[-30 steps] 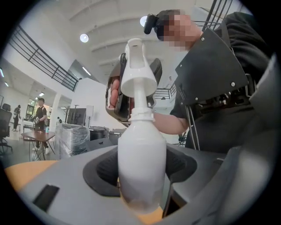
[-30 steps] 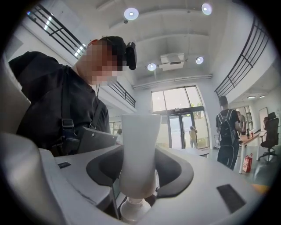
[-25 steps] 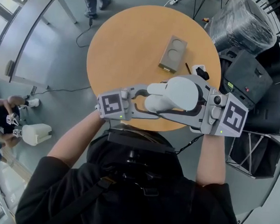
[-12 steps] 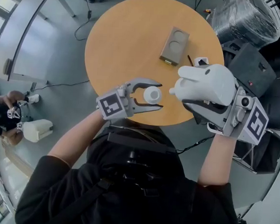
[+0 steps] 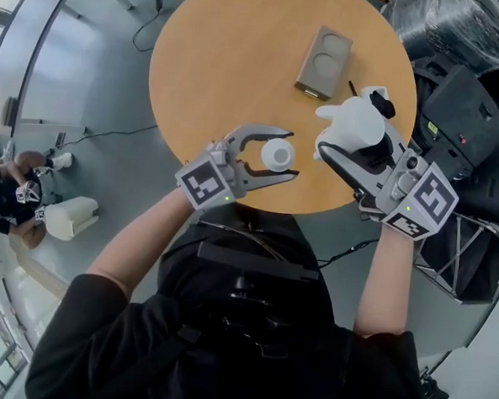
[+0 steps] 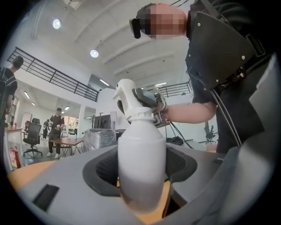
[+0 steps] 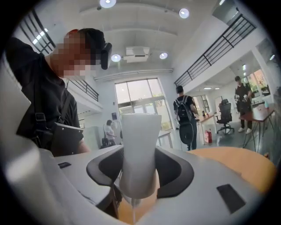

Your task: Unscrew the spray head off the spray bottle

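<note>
both fingers clamped: left gripper (image 5: 291,157) on bottle (image 5: 275,154), right gripper (image 5: 350,135) on spray head (image 5: 347,116); tray (image 5: 324,62) beyond.

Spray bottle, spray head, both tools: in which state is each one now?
Spray bottle: upright, neck open, head removed.
Spray head: unscrewed, held apart from the bottle.
Left tool: shut on the spray bottle.
Right tool: shut on the spray head.
Grey tray: on the table, both recesses empty.
</note>
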`<state>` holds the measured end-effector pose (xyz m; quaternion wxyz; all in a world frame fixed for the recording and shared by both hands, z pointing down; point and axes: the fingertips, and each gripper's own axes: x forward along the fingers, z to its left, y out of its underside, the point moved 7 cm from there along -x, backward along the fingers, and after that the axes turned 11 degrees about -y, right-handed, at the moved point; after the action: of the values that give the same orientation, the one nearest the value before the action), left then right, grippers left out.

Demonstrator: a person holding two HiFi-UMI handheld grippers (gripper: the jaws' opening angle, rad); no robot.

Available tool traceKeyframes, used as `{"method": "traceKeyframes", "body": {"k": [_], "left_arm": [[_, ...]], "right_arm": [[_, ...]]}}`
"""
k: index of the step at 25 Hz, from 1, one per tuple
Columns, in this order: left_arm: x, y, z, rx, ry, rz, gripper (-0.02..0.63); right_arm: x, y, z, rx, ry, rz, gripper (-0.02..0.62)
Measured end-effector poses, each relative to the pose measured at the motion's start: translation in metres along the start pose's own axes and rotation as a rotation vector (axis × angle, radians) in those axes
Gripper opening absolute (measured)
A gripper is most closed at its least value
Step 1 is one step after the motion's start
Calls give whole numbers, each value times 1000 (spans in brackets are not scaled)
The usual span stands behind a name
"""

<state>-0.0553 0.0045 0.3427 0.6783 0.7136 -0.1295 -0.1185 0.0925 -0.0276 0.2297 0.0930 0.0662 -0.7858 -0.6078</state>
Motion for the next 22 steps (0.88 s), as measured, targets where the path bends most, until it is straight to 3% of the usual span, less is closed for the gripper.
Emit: {"method": "traceKeyframes", "body": {"k": [3,11,15,22], "left_arm": [[1,22,7,13,-19,44,308],[11,79,24,-30,-90,65,307],[12,108,31,-29,-137,53,307],[22,180,36,-25,-158,119,307]], "right_arm": [[2,40,-18,84,46,35,230],[9,147,-60,308,116,157,230],[9,183,-78,370,163,197,231],[14,266,-104,488,202,223,232]]}}
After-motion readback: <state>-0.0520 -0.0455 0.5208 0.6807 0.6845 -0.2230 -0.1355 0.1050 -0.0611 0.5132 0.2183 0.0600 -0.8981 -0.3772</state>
